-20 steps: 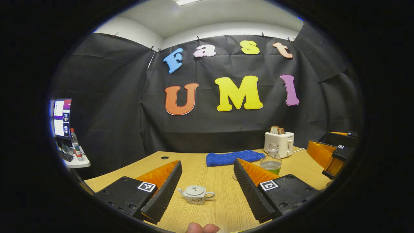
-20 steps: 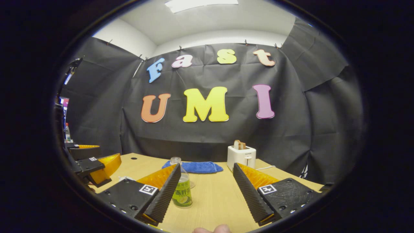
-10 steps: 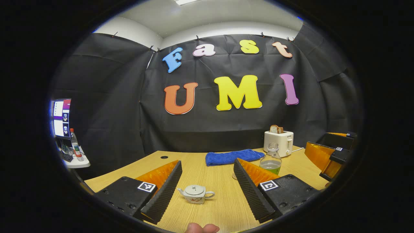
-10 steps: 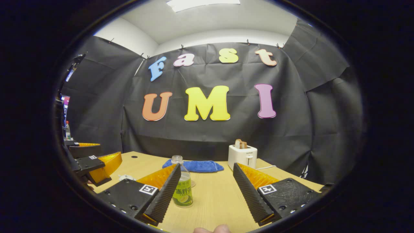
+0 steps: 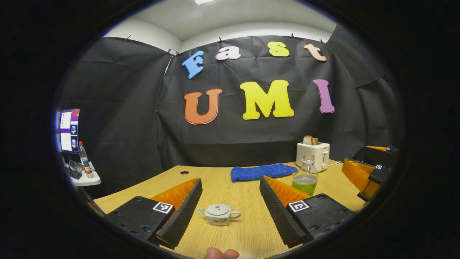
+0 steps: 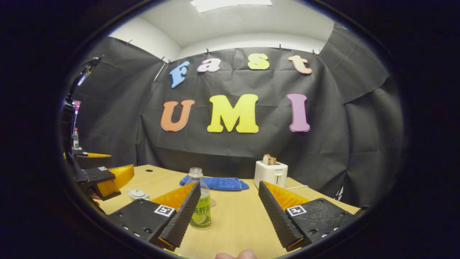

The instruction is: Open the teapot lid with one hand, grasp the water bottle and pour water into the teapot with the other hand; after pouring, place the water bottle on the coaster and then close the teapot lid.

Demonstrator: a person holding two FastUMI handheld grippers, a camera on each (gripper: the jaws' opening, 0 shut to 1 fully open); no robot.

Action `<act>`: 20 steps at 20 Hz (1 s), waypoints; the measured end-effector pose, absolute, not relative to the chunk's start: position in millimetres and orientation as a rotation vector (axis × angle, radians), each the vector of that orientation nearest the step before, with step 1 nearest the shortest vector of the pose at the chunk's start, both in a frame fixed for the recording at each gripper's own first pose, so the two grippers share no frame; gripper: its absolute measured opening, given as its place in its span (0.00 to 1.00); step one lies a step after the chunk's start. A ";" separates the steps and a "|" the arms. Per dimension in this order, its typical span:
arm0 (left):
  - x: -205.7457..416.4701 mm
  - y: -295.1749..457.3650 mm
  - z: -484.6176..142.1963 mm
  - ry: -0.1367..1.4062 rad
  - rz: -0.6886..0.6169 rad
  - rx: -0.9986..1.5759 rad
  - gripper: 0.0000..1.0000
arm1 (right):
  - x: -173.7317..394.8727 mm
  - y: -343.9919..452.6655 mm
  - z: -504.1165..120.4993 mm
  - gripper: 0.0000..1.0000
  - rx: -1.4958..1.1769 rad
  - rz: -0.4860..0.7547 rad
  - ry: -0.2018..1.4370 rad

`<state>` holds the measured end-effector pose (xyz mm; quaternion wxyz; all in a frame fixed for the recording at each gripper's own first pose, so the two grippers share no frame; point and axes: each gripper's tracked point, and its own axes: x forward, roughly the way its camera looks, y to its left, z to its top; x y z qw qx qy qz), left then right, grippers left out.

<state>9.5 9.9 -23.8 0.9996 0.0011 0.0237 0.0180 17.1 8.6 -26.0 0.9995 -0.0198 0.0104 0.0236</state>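
Meanwhile both tools, wide open and empty, have edged nearer teapot [image 5: 219,214] and bottle [image 6: 200,208].

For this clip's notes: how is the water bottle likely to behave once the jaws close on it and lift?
The water bottle looks like thin clear plastic, so it may dent under a firm squeeze. It stands uncapped and seems only partly filled, so it is probably light, and the liquid could slosh or spill if tilted early. Tall and narrow on the table, it seems apt to tip if nudged high.

Wooden table [image 5: 248,230] carries teapot [image 5: 219,214], water bottle [image 5: 305,175], blue cloth [image 5: 262,171], toaster [image 5: 312,154].
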 end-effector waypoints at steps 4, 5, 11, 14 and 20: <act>16.1 27.9 -50.9 0.097 0.058 -0.003 1.00 | 22.9 0.0 -33.0 0.95 -0.039 0.042 0.019; 18.8 30.2 -58.3 0.118 0.059 -0.010 1.00 | 24.0 -0.3 -37.7 0.95 -0.034 0.044 0.025; 36.1 38.1 -95.5 0.199 0.065 -0.033 1.00 | 30.9 -10.4 -70.1 0.95 -0.018 0.044 0.102; 50.6 40.2 -107.5 0.236 0.070 -0.027 0.94 | 29.6 -15.1 -78.4 0.97 -0.015 0.033 0.133; 73.3 45.9 -138.2 0.351 0.077 -0.008 0.67 | 34.8 -29.3 -82.2 0.95 -0.010 0.015 0.142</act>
